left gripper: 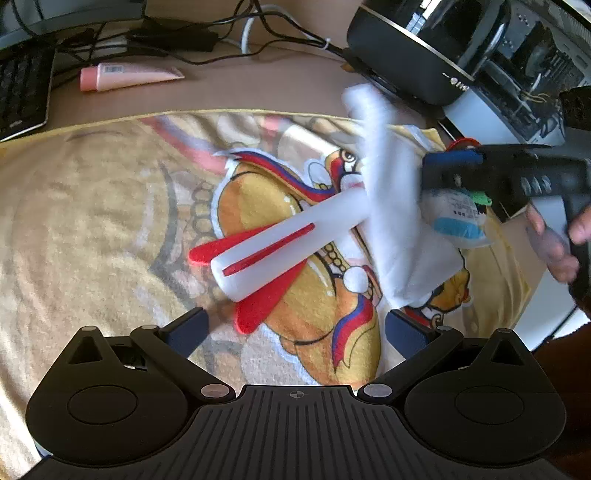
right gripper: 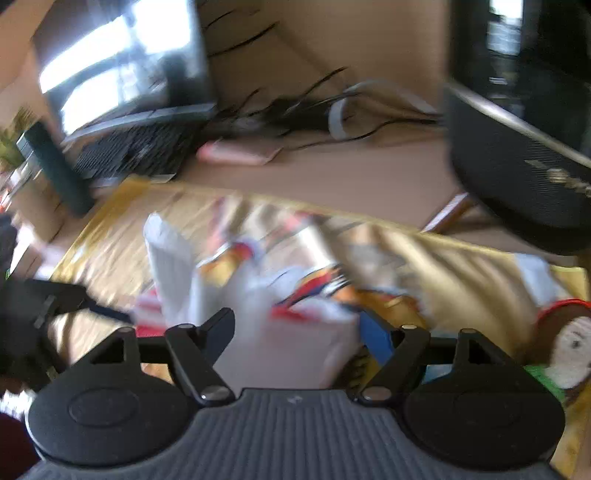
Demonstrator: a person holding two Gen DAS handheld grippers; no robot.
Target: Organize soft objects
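A yellow cartoon-print towel [left gripper: 92, 221] [right gripper: 461, 273] covers the desk. On it lies a white foam rocket [left gripper: 288, 236] with red fins, pointing away from my left gripper [left gripper: 297, 328], which stands open just short of its tail with nothing held. My right gripper [left gripper: 439, 173] [right gripper: 297, 330] comes in from the right, held by a hand [left gripper: 554, 240], shut on a white cloth [left gripper: 391, 206] [right gripper: 295, 343] that hangs blurred over the rocket's nose. A blue-and-white soft packet [left gripper: 458, 221] sits under that gripper. A crocheted doll [right gripper: 572, 343] with a red cap lies at the towel's right end.
Beyond the towel lie a pink tube [left gripper: 129, 75], a black keyboard [left gripper: 22, 92] at far left and tangled cables [left gripper: 221, 33]. A black round appliance [left gripper: 424, 48] stands at back right, close to the towel's corner. The right wrist view is motion-blurred.
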